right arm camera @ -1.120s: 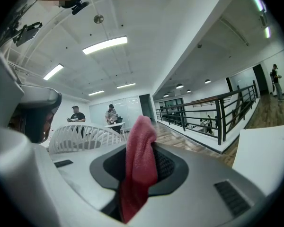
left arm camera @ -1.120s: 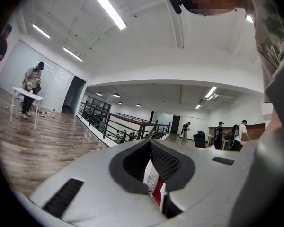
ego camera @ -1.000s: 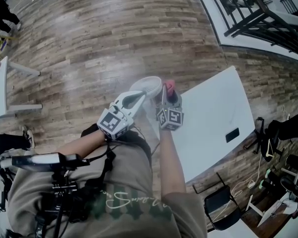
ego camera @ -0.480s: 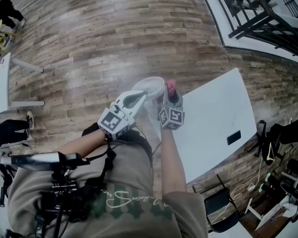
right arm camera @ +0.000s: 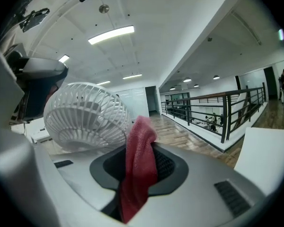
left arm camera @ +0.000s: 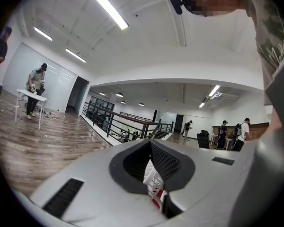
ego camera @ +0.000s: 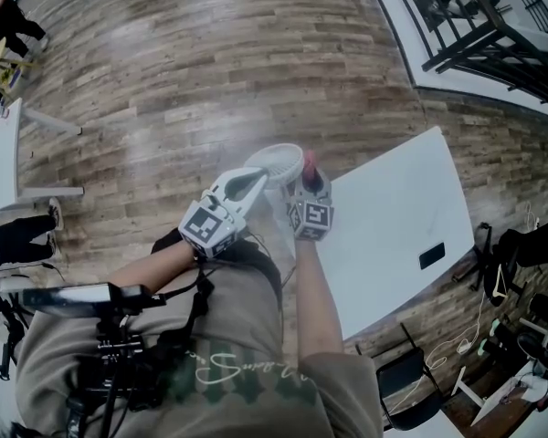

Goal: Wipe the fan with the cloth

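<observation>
Red fuzzy cloth (right arm camera: pixel 141 145) sits pinched in your right gripper (right arm camera: pixel 143 161), just beside the white plastic round-grilled fan (right arm camera: pixel 85 115). Your left gripper (left arm camera: pixel 154 176) is clamped on that fan's ribbed edge, near the white table (ego camera: pixel 393 226) corner. Wiping seems under way; nothing shows how much grille remains.

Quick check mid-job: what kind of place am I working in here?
Probably a large open-plan workshop or lab hall, seemingly on an upper level: a brown wood-plank floor, plain white rectangular tables, and a black metal railing edging the floor.
</observation>
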Action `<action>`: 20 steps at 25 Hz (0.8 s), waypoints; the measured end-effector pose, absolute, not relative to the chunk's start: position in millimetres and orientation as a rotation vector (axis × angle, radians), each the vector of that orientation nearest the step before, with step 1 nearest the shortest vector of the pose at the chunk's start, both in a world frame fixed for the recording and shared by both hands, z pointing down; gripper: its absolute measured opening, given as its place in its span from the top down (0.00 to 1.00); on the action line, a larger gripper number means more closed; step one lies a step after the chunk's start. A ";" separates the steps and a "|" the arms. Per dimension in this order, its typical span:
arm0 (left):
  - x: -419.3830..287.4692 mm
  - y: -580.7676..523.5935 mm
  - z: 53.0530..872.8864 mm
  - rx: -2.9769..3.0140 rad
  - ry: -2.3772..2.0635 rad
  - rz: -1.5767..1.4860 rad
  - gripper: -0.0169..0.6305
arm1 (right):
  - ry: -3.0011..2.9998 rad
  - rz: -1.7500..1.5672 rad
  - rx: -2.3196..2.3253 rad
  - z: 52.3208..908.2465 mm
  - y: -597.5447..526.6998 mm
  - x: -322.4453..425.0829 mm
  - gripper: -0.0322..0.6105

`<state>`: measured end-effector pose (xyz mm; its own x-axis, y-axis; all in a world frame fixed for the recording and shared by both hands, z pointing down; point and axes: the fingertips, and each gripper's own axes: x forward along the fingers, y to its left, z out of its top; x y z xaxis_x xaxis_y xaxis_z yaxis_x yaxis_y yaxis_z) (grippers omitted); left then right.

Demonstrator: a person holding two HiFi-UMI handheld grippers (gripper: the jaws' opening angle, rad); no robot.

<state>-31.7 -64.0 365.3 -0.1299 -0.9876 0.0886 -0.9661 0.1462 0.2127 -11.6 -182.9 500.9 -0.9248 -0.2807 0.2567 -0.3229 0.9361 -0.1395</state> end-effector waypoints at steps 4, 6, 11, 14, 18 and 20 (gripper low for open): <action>-34.5 -60.5 368.3 1.901 -2.224 -0.141 0.95 | -2.857 0.237 0.416 507.2 -172.5 -14.4 0.78; -37.8 -56.4 366.2 1.899 -2.225 -0.137 0.95 | -2.853 0.230 0.411 507.1 -166.6 -17.1 0.78; -37.9 -56.5 366.0 1.892 -2.221 -0.145 0.95 | -2.835 0.184 0.409 509.3 -165.6 -14.4 0.78; -38.3 -53.7 371.7 1.894 -2.216 -0.144 0.95 | -2.833 0.140 0.409 508.0 -163.3 -13.4 0.78; -40.6 -51.5 370.2 1.883 -2.202 -0.155 0.95 | -2.810 0.045 0.365 505.7 -153.5 -11.5 0.78; -40.1 -51.8 371.5 1.895 -2.195 -0.165 0.95 | -2.794 0.003 0.365 508.4 -153.1 -7.9 0.78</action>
<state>-40.1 -51.8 371.5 -0.1328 -0.9857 0.1042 -0.9590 0.1543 0.2378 -7.9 -153.1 508.4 -0.9153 -0.2501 0.3157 -0.2509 0.9672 0.0389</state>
